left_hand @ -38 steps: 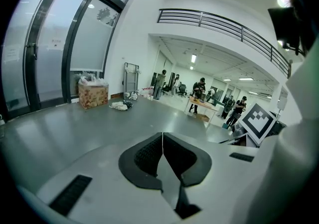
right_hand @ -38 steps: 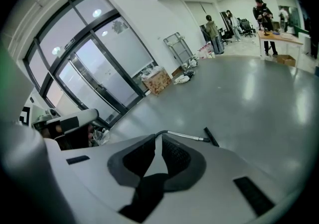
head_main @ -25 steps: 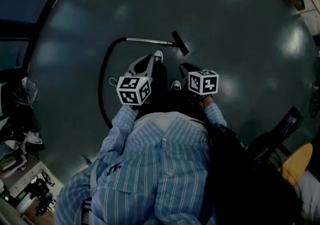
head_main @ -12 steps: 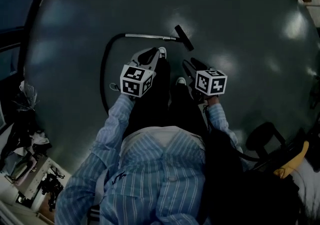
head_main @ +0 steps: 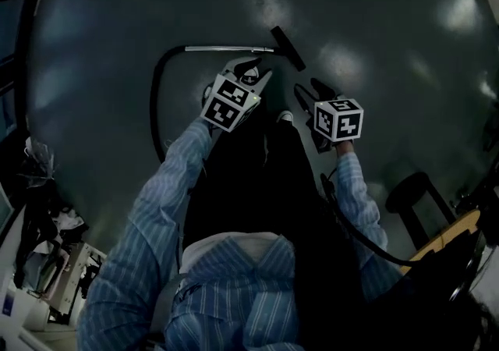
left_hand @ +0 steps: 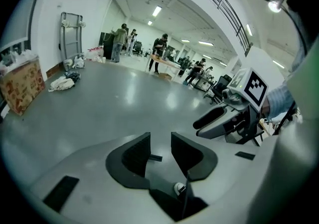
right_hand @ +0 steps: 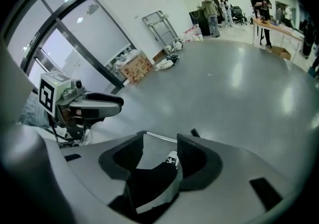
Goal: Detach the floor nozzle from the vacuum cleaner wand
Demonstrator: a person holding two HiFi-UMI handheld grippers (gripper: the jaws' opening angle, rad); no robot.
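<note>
Floor [head_main: 374, 14]: smooth, glossy, reflecting light. Wand [head_main: 226, 49]: bright polished metal. Floor nozzle [head_main: 287, 47]: matt black plastic. Hose [head_main: 154, 100]: black, dull. Shirt [head_main: 234, 295]: striped woven cloth.

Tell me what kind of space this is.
Probably a big open lab or workshop hall: a wide polished grey floor, people working near a table at the far end, and a cardboard box and folded trolley by the wall.

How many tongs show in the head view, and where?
2, both just opening, empty: left tongs just below the wand; right tongs below-right of the floor nozzle. None hidden.
</note>
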